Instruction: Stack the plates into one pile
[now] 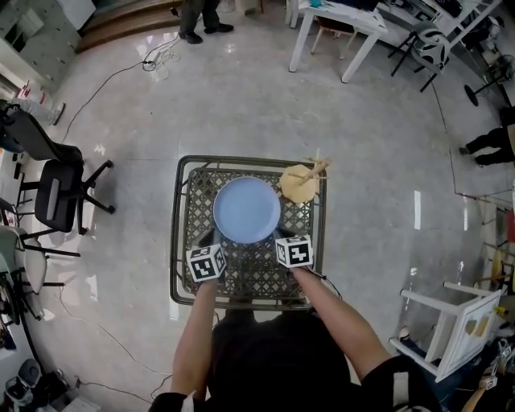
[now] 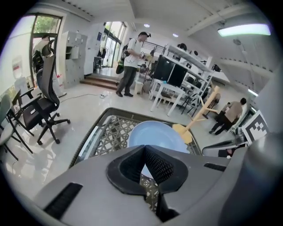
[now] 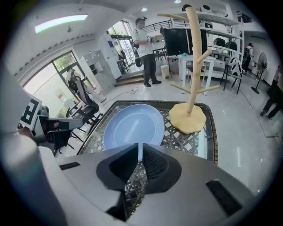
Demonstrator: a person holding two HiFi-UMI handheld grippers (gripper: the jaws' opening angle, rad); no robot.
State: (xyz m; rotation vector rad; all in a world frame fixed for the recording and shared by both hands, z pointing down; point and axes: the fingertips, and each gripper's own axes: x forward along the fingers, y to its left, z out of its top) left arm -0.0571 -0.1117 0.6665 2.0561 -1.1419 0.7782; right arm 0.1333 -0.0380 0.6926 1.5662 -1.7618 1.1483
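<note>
A light blue plate (image 1: 246, 208) (image 2: 154, 134) (image 3: 132, 126) lies flat on the back half of a woven-top table (image 1: 181, 241). I see only this one plate face; whether others lie under it I cannot tell. My left gripper (image 1: 211, 241) (image 2: 144, 148) hovers at the plate's near left rim, its jaws pressed together on nothing. My right gripper (image 1: 283, 238) (image 3: 138, 145) sits at the near right rim, jaws drawn together to a hairline slit. The plate shows beyond the slit, not pinched.
A wooden mug tree (image 1: 299, 183) (image 3: 190, 117) stands at the table's back right corner, right of the plate. Office chairs (image 1: 56, 193) stand to the left. A white table (image 1: 338, 24) and a standing person (image 1: 201, 20) are far back, a white frame (image 1: 451, 322) at right.
</note>
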